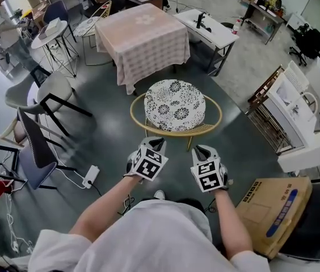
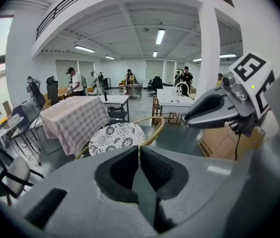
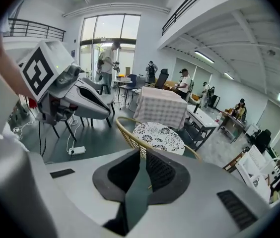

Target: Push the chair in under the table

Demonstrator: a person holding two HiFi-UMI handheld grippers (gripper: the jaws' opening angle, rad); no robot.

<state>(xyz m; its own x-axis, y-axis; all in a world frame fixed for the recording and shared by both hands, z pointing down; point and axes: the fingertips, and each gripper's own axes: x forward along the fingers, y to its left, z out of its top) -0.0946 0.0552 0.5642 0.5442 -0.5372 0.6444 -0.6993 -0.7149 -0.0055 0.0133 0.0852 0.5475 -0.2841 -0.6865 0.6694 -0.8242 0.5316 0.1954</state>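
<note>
The chair has a round black-and-white patterned cushion (image 1: 174, 103) and a curved rattan back rim (image 1: 174, 131). It stands a short way in front of the table with the pink checked cloth (image 1: 143, 35). My left gripper (image 1: 153, 142) and right gripper (image 1: 201, 150) hover side by side just behind the back rim, both shut with nothing between the jaws. In the left gripper view the shut left gripper (image 2: 139, 150) points at the cushion (image 2: 116, 137) and table (image 2: 75, 120). In the right gripper view the right gripper (image 3: 145, 155) sits close over the back rim (image 3: 127, 133).
A cardboard box (image 1: 273, 211) lies on the floor at the right, beside a wooden rack (image 1: 268, 118). Grey chairs (image 1: 46, 95) and a power strip (image 1: 90, 176) are at the left. A white desk (image 1: 208, 27) stands right of the table. People stand far back.
</note>
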